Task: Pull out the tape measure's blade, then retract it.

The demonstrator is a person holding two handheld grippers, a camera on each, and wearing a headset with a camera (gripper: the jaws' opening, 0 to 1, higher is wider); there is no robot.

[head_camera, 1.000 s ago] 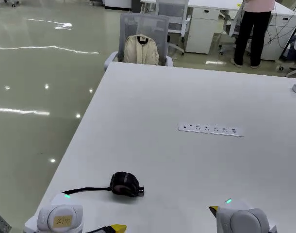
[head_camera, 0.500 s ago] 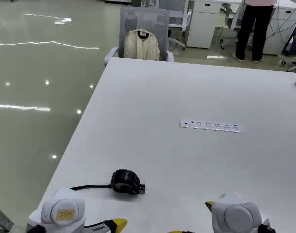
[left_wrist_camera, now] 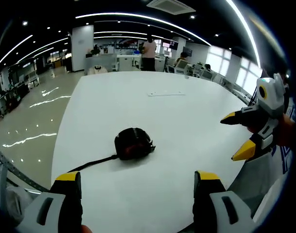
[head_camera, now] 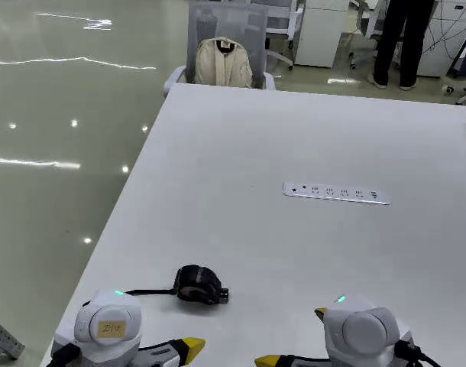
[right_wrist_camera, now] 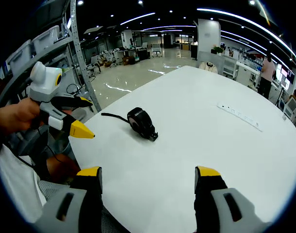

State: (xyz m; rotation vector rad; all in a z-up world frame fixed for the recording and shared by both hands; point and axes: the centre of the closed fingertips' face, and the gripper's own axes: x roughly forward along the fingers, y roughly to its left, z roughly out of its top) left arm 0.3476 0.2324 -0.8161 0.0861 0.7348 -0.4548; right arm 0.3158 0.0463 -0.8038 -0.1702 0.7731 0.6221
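Observation:
A black tape measure lies on the white table near its front left corner, with a black strap trailing to the left. It also lies ahead of the jaws in the left gripper view and in the right gripper view. The blade is inside the case. My left gripper is open, short of the tape measure, and its body shows at the bottom left of the head view. My right gripper is open too, further from it, at the bottom right of the head view. Neither touches the tape measure.
A white power strip lies mid-table. A grey chair with a cream jacket stands at the far edge. A person stands at desks beyond. The table's left edge drops to a shiny floor. A metal rack stands on the left.
The head camera has tilted down, so the table has slid up in the picture and both gripper bodies show more. The tape measure has not moved on the table.

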